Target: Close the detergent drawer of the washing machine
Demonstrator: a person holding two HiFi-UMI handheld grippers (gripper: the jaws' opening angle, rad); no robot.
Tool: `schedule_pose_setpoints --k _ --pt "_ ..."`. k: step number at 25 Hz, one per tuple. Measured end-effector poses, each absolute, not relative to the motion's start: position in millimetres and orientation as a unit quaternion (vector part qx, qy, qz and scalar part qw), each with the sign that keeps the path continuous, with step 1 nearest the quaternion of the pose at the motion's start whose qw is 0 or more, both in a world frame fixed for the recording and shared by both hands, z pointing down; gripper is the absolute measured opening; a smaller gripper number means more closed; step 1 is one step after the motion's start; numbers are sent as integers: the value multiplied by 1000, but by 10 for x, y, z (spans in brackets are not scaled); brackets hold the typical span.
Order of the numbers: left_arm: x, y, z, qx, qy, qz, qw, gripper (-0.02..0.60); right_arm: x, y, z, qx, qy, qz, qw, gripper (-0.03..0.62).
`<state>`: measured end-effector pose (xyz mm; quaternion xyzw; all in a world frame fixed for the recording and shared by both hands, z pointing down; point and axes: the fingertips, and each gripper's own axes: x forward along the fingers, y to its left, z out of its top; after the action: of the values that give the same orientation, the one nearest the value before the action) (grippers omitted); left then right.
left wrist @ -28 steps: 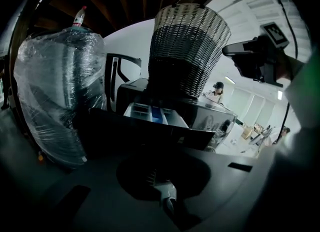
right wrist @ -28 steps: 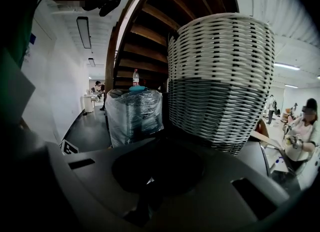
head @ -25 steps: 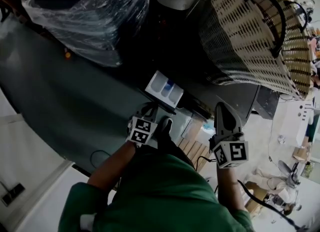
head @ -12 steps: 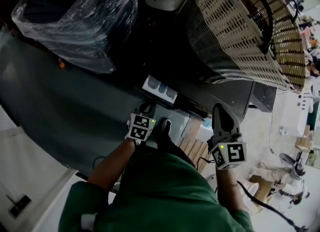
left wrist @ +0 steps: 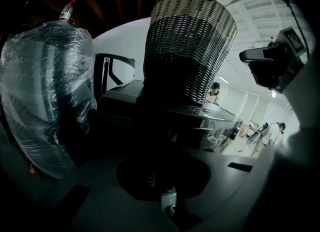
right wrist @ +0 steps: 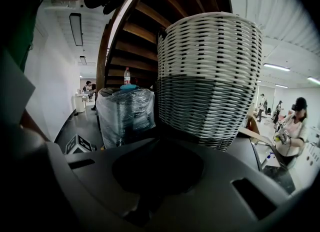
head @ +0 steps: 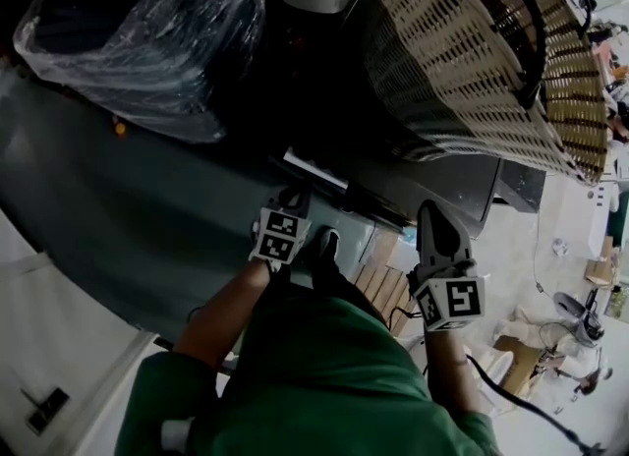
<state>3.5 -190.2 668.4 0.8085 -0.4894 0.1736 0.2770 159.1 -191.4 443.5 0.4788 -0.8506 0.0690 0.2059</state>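
At the front of the washing machine [head: 462, 184]: detergent drawer [head: 313, 169] sat nearly home, only a thin pale edge showing.
Left gripper [head: 291, 197]: jaws pressed together, tip at the drawer front.
Right gripper [head: 439, 218]: closed, empty, held aside.
Risk: an off-centre push could have skewed the drawer and left it proud.

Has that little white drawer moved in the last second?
Yes. The detergent drawer has slid into the washing machine, toward the wicker basket on top; only a thin white edge shows.
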Motion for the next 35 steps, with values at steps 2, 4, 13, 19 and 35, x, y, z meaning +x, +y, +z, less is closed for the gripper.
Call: schedule_pose_setpoints --k 2,4,13,19,35 --pt "47 -1956 6684 808 -489 173 279 21 1593 -1933 4450 479 -851 70 206 15" --pt "59 -2004 6687 808 -487 173 282 21 1598 -1954 4465 480 -850 74 205 15" --pt "96 -2192 6674 812 -478 188 276 21 1529 -2098 4480 474 -853 79 202 15" --pt "100 -2213 6679 806 -496 183 267 21 1438 -2184 4558 463 -857 88 208 15" --pt "100 -2237 6694 817 -483 185 256 21 1261 -2414 4685 444 -864 101 217 15"
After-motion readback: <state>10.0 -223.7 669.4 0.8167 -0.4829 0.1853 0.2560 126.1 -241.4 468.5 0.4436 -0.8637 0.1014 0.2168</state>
